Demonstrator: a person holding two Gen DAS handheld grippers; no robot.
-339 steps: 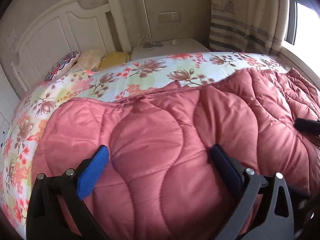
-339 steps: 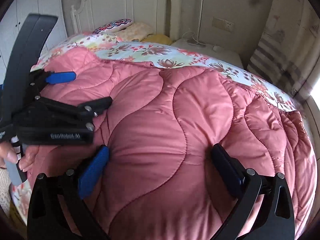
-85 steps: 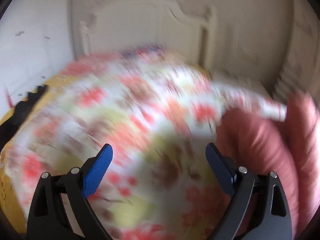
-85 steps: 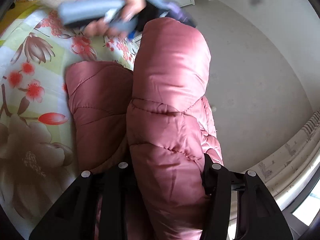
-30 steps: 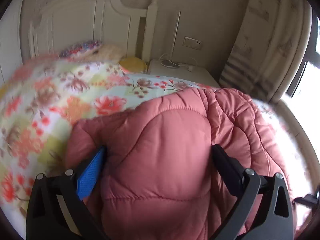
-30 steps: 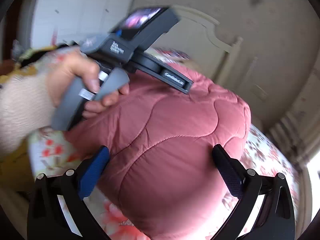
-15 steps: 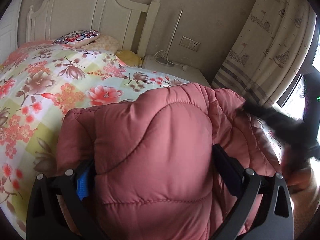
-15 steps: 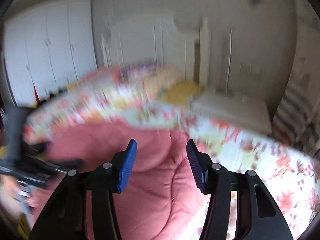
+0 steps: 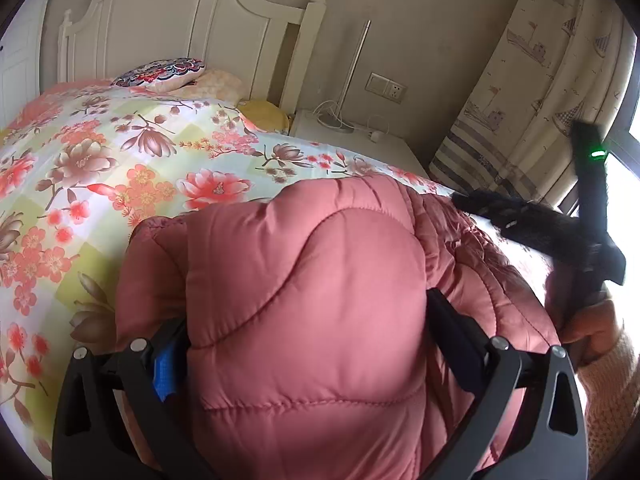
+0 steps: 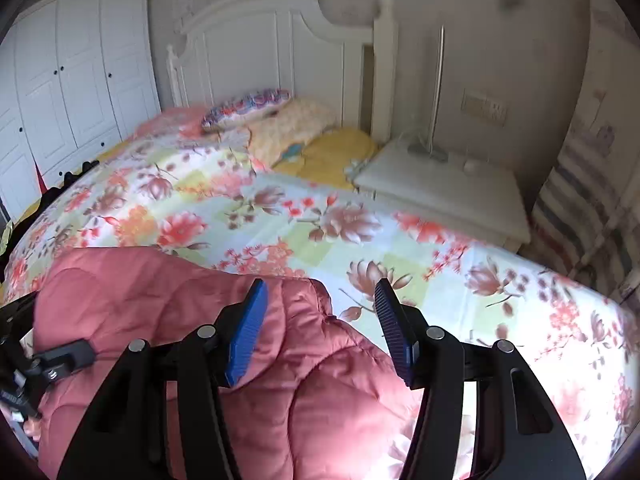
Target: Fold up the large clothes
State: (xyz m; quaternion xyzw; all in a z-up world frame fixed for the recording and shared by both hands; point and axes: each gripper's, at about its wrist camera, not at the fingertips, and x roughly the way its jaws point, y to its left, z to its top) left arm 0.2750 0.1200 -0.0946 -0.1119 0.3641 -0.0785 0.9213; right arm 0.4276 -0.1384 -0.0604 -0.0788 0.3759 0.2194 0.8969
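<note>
A pink quilted padded coat (image 9: 312, 288) lies folded into a thick bundle on the flowered bedspread (image 9: 100, 168). My left gripper (image 9: 308, 344) has its jaws spread wide, with the puffy bundle bulging between them; the coat hides whether the pads grip it. The coat also shows in the right wrist view (image 10: 160, 312). My right gripper (image 10: 320, 328) hovers over the coat's right edge, jaws partly apart and empty. It also shows in the left wrist view (image 9: 464, 200), held by a hand at the right.
A white headboard (image 10: 280, 64) and pillows (image 10: 248, 108) stand at the bed's far end. A white nightstand (image 10: 440, 188) with cables sits to the right. A striped curtain (image 9: 532, 92) hangs by the window. White wardrobe doors (image 10: 68, 76) line the left.
My right gripper has swung from the coat's near side over to its right edge and narrowed its jaws. My left gripper has pushed further around the bundle.
</note>
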